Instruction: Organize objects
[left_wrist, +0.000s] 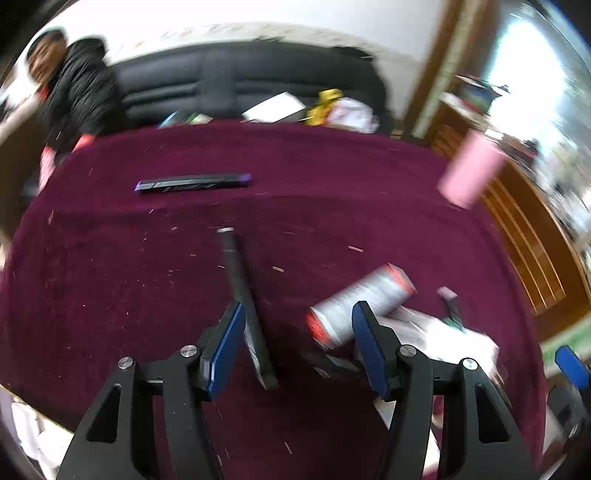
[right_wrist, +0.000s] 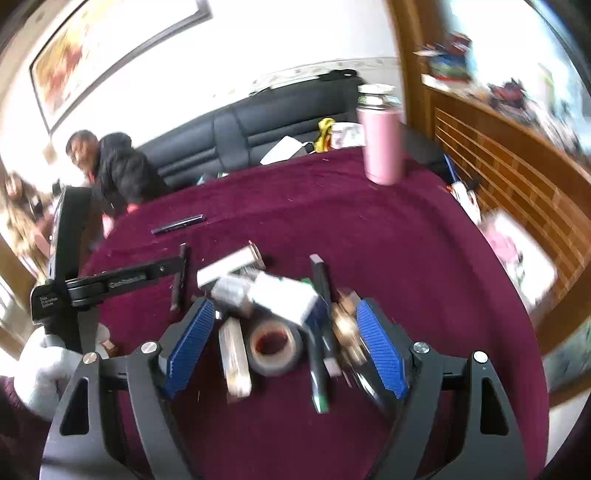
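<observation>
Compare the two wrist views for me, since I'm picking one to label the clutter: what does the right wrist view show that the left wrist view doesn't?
Only the right wrist view shows the roll of tape, the green-tipped pen and the framed picture on the wall. Only the left wrist view shows the silver spool with red ends clearly. Both show the maroon tablecloth, the pink bottle, the flat dark bar with purple ends and the black sofa.

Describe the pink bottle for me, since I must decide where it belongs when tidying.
The tall pink cylindrical bottle has a matte pink body and a silvery-white lid with a small green mark. It stands upright, closed, near the far right edge of the maroon cloth-covered table, apart from the cluttered pile. Nothing touches it but the cloth; a black sofa lies behind.
</observation>
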